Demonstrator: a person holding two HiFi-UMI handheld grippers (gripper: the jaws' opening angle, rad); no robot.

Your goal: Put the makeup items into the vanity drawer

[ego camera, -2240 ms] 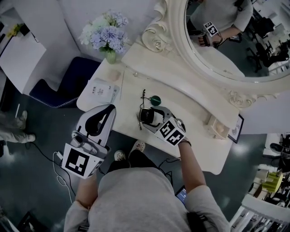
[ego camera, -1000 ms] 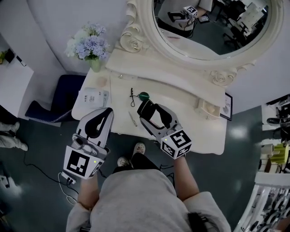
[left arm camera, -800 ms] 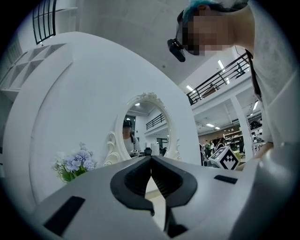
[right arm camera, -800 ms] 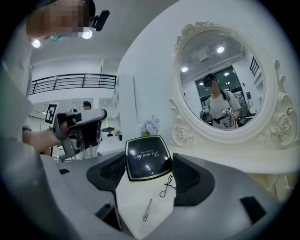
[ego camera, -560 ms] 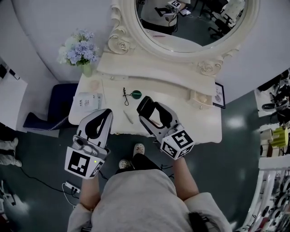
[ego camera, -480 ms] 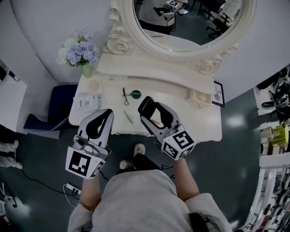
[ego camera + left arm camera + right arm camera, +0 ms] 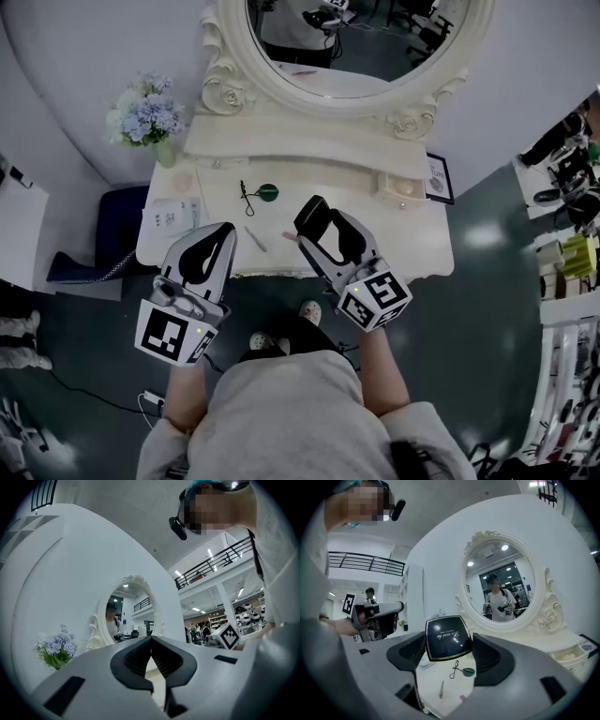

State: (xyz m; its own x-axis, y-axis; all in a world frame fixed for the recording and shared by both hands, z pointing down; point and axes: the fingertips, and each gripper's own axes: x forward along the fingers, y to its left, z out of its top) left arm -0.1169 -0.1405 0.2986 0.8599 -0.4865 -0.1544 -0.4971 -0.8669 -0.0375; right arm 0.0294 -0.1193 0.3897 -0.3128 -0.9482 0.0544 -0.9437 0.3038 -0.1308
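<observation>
My right gripper [image 7: 313,214] hangs over the front of the white vanity top [image 7: 356,220], shut on a black square compact [image 7: 448,638] that stands upright between its jaws. My left gripper [image 7: 225,232] hovers at the vanity's front left edge; its jaws [image 7: 151,641] meet at the tips with nothing between them. An eyelash curler with a green round piece [image 7: 257,193], a slim stick [image 7: 254,238] and a small pink item [image 7: 291,236] lie on the top. No open drawer shows at the vanity's front.
An oval mirror [image 7: 347,42] backs the vanity, and a vase of flowers [image 7: 141,111] stands at its far left. A white leaflet [image 7: 169,217] lies at the left, a small drawer box [image 7: 398,186] and a framed card [image 7: 438,178] at the right. A dark stool [image 7: 103,239] stands beside the left end.
The right gripper has lifted the compact off the vanity top and drawn it back toward the front edge. My view has shifted. The left gripper has hardly moved.
</observation>
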